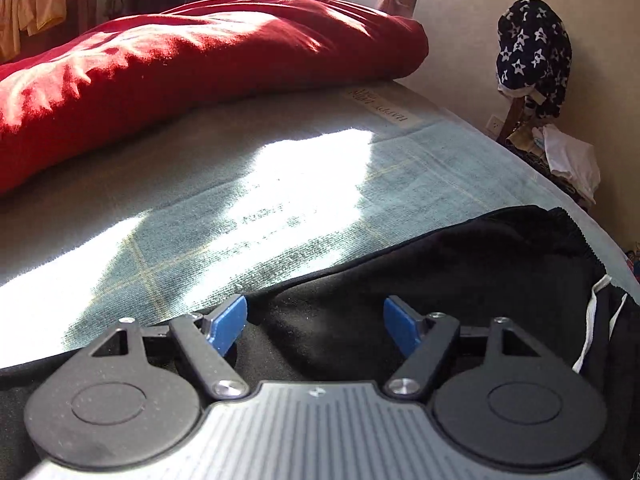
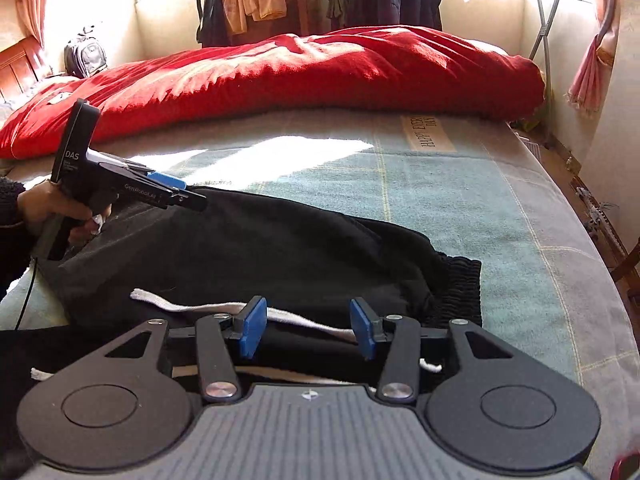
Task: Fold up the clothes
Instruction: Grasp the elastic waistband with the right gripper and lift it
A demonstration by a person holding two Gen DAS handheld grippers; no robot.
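A black pair of pants (image 2: 256,248) lies flat on the bed, its elastic waistband (image 2: 460,292) to the right and a white drawstring (image 2: 192,307) across the near part. My right gripper (image 2: 306,330) is open just above the near edge of the pants, over the drawstring. My left gripper (image 1: 314,326) is open over the black pants (image 1: 440,276) at their far-left edge. It also shows in the right wrist view (image 2: 188,194), held by a hand, with its blue pads near the cloth's far edge.
A grey-green checked blanket (image 2: 440,200) covers the bed. A rolled red quilt (image 2: 300,76) lies along the far side. The bed's right edge (image 2: 600,272) drops to the floor. A chair with a star-patterned cloth (image 1: 534,52) stands by the wall. Clothes hang at the back.
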